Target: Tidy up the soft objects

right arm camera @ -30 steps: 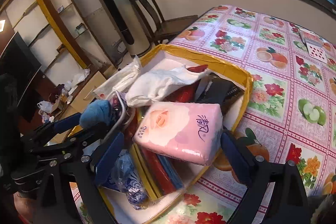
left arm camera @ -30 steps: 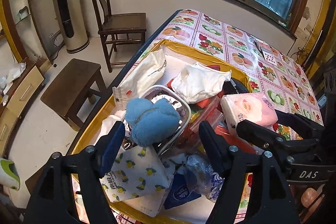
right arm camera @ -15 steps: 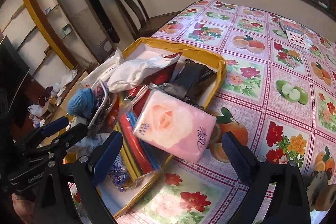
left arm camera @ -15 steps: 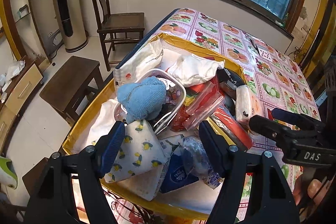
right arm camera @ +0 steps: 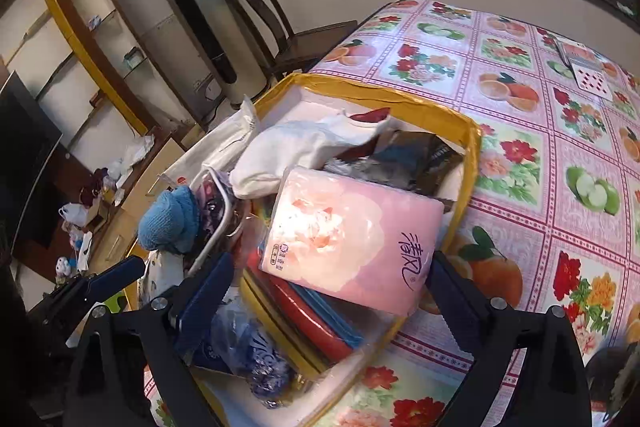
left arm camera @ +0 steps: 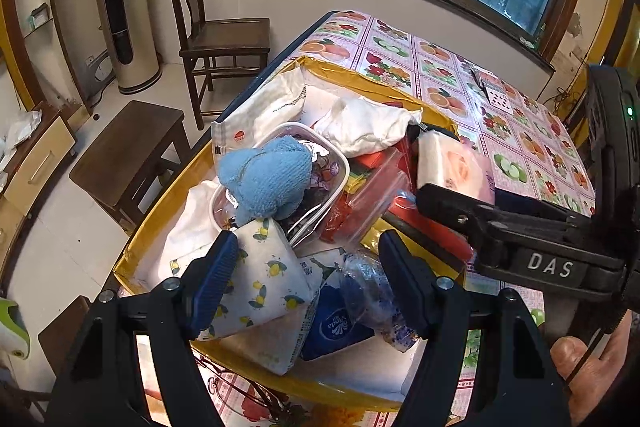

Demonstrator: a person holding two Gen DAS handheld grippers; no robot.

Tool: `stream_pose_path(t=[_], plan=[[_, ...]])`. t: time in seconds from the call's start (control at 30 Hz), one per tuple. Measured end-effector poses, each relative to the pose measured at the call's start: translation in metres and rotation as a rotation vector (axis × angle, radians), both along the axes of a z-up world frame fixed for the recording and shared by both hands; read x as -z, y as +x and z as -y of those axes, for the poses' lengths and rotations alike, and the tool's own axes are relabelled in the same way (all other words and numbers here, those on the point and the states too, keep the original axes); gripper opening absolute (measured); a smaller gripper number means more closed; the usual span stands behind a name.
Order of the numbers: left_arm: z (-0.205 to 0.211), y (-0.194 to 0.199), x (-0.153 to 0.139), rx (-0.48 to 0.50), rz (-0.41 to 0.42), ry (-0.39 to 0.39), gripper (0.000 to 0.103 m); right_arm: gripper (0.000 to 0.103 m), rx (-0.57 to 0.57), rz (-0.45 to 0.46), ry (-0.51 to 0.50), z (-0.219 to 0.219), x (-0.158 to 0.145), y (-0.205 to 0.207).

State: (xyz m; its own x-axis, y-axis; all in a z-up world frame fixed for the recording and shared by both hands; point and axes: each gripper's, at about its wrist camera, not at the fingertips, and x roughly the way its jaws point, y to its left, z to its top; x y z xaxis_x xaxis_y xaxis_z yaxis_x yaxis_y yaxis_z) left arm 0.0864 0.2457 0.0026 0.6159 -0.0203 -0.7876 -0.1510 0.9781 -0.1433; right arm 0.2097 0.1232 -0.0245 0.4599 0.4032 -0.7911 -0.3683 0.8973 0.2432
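Left wrist view: left gripper [left arm camera: 308,277] is released, jaws spread wide and holding nothing, hovering over the near end of the yellow-rimmed box [left arm camera: 376,85] on the surface [left arm camera: 516,131]. Lemon-print tissue pack [left arm camera: 262,281] sits right at the left finger, overlapping it from this angle; contact can't be confirmed. Blue knit cloth [left arm camera: 266,177] lies further ahead, draped on the clear container [left arm camera: 338,159], white cloth bag [left arm camera: 368,125] beyond that. Right gripper shows at the right edge with the pink tissue pack [left arm camera: 454,165] poking out past its black finger. Right wrist view: right gripper [right arm camera: 328,291] has the pink tissue pack [right arm camera: 352,237] between its jaws, both pads at the pack's short ends, so I read it as grasping the pack, though the pad contact itself is partly hidden. Pack's long axis runs across the jaws, left to right, tilted slightly down to the right. It hangs over the box's right rim [right arm camera: 472,155], half above the red and blue flat items [right arm camera: 316,319] inside, half above the fruit-print cloth. Key relation: pack is already in the right gripper and straddles the rim, so my guess is the next move is a short shift to wherever it gets set. Left gripper is nearer the lemon pack and the blue cloth, both dead ahead of it.
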Motion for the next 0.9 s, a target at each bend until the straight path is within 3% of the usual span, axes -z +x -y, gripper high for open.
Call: stream_pose_path(t=[0.17,0.23,0.37,0.63,0.73,0.9], plan=[[-0.002,-0.004,-0.003,-0.010,0.009,0.003,0.073,0.097,-0.054,-0.029,0.032,-0.015,0.001,0.000],[-0.002,-0.006,-0.002,-0.007,0.007,0.008,0.073,0.097,-0.027,0.003,0.004,-0.008,-0.003,-0.005],[0.002,-0.009,0.002,0.001,0.013,0.014,0.073,0.097,-0.025,0.008,0.041,0.013,-0.009,-0.022],[0.035,-0.032,0.001,0.001,0.097,0.109,0.073,0.100,0.031,0.275,-0.055,0.040,-0.034,-0.094],[0.047,-0.043,-0.003,-0.015,0.142,0.160,0.073,0.102,0.068,0.339,-0.080,0.051,-0.041,-0.114],[0.063,-0.061,-0.005,-0.024,0.205,0.166,0.081,0.102,0.103,0.377,-0.065,0.071,-0.044,-0.138]])
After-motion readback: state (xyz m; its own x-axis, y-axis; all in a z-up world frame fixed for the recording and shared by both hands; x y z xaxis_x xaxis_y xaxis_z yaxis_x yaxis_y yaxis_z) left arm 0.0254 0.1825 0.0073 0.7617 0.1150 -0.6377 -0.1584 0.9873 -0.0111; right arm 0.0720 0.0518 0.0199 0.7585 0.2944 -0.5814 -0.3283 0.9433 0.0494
